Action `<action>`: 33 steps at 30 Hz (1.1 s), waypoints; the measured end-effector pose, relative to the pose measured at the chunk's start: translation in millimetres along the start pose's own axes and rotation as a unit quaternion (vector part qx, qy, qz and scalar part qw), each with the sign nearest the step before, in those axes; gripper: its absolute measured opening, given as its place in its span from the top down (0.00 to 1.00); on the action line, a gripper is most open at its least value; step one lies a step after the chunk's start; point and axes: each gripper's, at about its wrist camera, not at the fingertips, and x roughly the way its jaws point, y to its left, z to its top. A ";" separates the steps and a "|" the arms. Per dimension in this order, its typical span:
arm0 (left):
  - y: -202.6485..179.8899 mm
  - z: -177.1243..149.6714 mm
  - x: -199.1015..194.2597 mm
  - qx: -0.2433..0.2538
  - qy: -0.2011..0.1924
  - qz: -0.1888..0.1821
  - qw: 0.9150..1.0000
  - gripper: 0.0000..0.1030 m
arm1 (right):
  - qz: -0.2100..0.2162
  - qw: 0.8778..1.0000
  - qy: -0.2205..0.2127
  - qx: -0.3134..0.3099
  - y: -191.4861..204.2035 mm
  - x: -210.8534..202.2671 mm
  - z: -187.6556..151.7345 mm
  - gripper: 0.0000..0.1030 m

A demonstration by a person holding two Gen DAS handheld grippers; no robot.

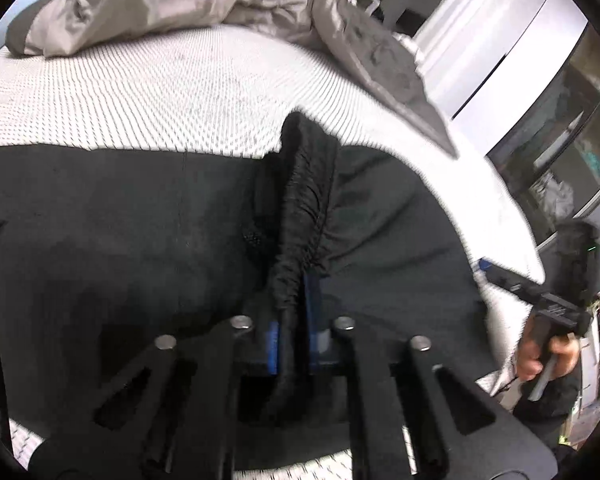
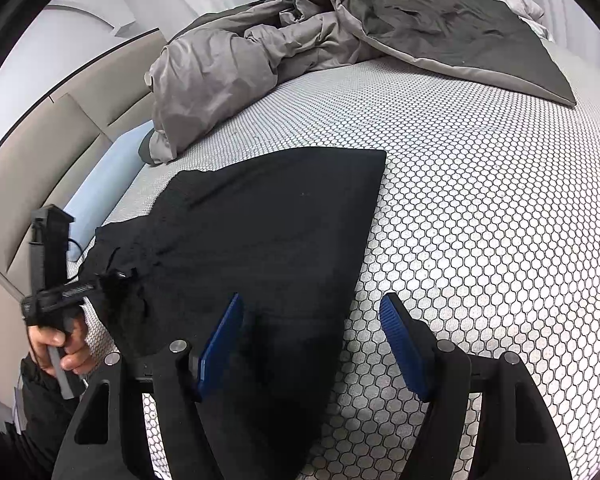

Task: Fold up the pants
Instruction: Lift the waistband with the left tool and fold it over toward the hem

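Observation:
Black pants lie spread on the mattress, folded to a broad dark panel. My left gripper is shut on the gathered elastic waistband, which stands up in a ridge between the blue pads. In the right wrist view that gripper sits at the pants' left end, held by a hand. My right gripper hangs open above the near right edge of the pants, with its left finger over the cloth, its right finger over bare mattress, and nothing gripped.
The mattress has a white honeycomb cover. A crumpled grey duvet fills its far side. A beige headboard and a light blue pillow lie to the left. White wardrobe doors stand past the bed's edge.

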 end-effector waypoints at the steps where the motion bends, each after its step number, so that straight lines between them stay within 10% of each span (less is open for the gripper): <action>1: 0.5 -0.1 -9.6 -0.001 -0.008 0.005 1.000 0.95 | 0.000 1.000 0.000 -0.001 1.2 0.3 -0.1 0.30; 13: 15.9 -22.4 -17.7 0.021 0.038 0.073 0.996 0.76 | -0.012 1.000 0.013 -0.002 9.5 11.1 1.7 0.30; 15: 11.5 -19.9 -27.2 0.023 0.020 0.061 0.998 0.47 | -0.012 1.000 0.012 -0.002 9.8 11.1 2.2 0.30; 18: 4.9 -6.3 -35.4 0.016 -0.011 0.040 0.999 0.29 | -0.008 1.000 0.011 0.001 10.0 11.5 3.5 0.30; 29: 0.4 73.0 35.1 -0.053 0.007 0.031 0.998 0.31 | 0.006 1.000 0.026 -0.003 13.0 18.8 2.7 0.30; 31: 5.3 75.2 46.2 -0.064 0.005 0.033 0.997 0.56 | 0.008 0.999 0.035 -0.007 14.5 22.6 1.4 0.30; 32: 9.4 75.1 52.4 -0.067 0.012 0.030 0.997 0.86 | 0.009 0.999 0.039 -0.009 15.0 24.5 0.9 0.30; 33: 12.3 75.2 55.4 -0.071 0.015 0.027 0.997 0.89 | 0.010 0.999 0.042 -0.010 15.5 26.7 0.6 0.30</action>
